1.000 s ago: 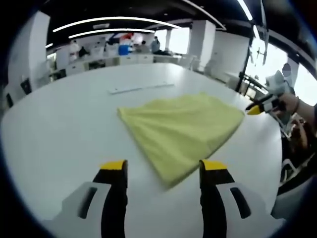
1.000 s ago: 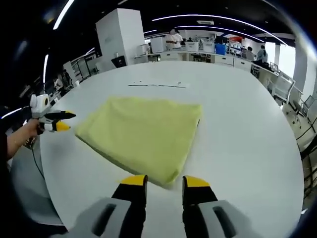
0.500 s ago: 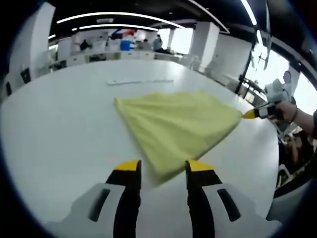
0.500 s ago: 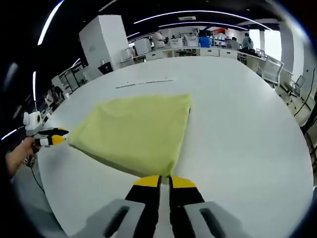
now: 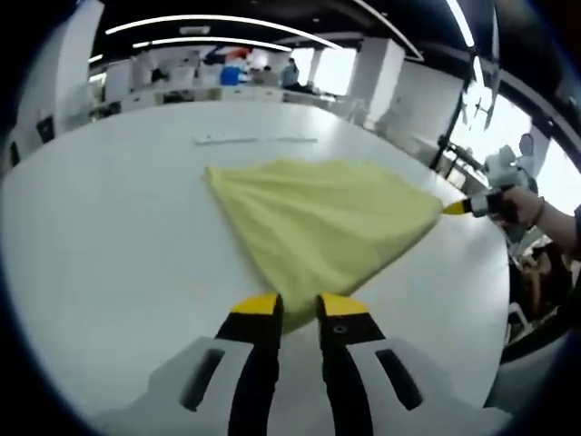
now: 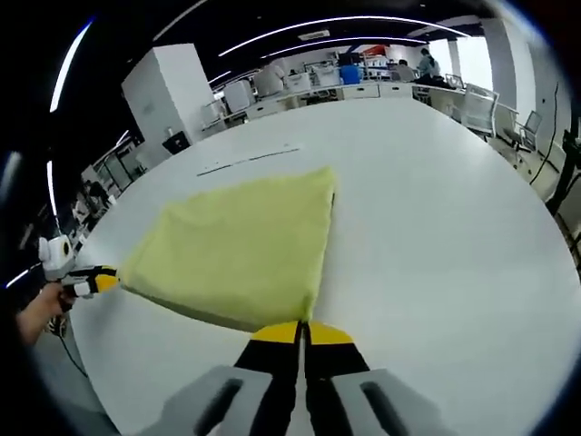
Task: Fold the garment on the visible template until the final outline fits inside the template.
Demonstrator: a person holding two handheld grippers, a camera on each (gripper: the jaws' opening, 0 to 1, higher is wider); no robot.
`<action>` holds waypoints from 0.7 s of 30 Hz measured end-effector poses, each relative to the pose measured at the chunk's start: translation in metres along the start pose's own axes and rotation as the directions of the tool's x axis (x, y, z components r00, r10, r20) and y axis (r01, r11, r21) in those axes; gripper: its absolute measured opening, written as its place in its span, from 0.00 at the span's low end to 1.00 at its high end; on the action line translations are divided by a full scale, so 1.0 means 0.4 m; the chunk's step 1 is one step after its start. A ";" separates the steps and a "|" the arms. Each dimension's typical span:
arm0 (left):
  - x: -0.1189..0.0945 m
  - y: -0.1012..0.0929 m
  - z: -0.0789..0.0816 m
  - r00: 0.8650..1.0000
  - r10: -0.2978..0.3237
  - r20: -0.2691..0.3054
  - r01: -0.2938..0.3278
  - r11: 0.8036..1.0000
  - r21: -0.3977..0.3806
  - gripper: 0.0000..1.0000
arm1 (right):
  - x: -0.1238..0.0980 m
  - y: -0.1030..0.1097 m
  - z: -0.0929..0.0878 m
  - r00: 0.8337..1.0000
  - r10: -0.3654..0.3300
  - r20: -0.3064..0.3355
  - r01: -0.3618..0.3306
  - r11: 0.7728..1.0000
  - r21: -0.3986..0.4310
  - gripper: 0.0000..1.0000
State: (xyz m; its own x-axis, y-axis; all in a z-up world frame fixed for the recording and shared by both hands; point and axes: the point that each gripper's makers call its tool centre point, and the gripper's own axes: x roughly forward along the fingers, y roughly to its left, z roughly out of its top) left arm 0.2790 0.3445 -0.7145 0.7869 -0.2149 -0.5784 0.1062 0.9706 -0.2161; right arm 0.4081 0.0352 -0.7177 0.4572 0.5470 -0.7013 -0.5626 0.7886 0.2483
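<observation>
A folded yellow garment (image 5: 318, 218) (image 6: 241, 250) lies flat on the white round table (image 5: 109, 227) (image 6: 454, 245). In the left gripper view, my left gripper (image 5: 298, 306) has its jaws drawn in to a narrow gap around the garment's near corner. That same gripper (image 6: 107, 280) touches the far left corner in the right gripper view. My right gripper (image 6: 301, 333) is shut on the near corner of the garment, and its yellow tip (image 5: 454, 208) meets the garment's right corner. A thin pale marking (image 5: 254, 139) (image 6: 250, 161) lies on the table beyond the garment.
A hand (image 5: 522, 204) (image 6: 36, 313) holds each far gripper just past the table's edge. White tabletop spreads wide to the left (image 5: 82, 182) and to the right (image 6: 472, 182). Office desks, a white pillar (image 6: 168, 86) and chairs (image 6: 522, 136) stand behind.
Both pairs of jaws have closed in on the garment's corners: the left from wide apart to a narrow gap, the right from a gap to fully together. Both cameras moved closer.
</observation>
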 end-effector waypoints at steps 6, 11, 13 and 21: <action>-0.002 0.007 -0.009 1.000 0.012 -0.018 -0.012 1.000 -0.003 0.02 | -0.008 0.000 0.003 1.000 0.017 -0.009 -0.018 0.997 -0.077 0.00; -0.003 0.010 -0.008 1.000 0.017 -0.018 -0.016 1.000 0.006 0.00 | -0.026 -0.022 0.014 1.000 0.006 -0.009 -0.007 0.992 -0.130 0.00; -0.004 0.011 -0.007 1.000 0.016 -0.020 -0.016 1.000 0.010 0.00 | -0.030 -0.021 0.018 1.000 0.020 -0.012 -0.022 0.988 -0.154 0.00; -0.010 0.010 -0.004 1.000 0.009 -0.023 -0.009 1.000 0.019 0.00 | -0.032 -0.010 0.006 0.998 0.042 -0.053 -0.055 0.962 -0.267 0.00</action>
State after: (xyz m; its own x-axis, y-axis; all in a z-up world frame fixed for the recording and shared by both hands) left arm 0.2755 0.3489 -0.7142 0.7736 -0.2083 -0.5985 0.1105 0.9743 -0.1963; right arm 0.4062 0.0257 -0.7081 0.3962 0.5640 -0.7245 -0.7503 0.6537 0.0985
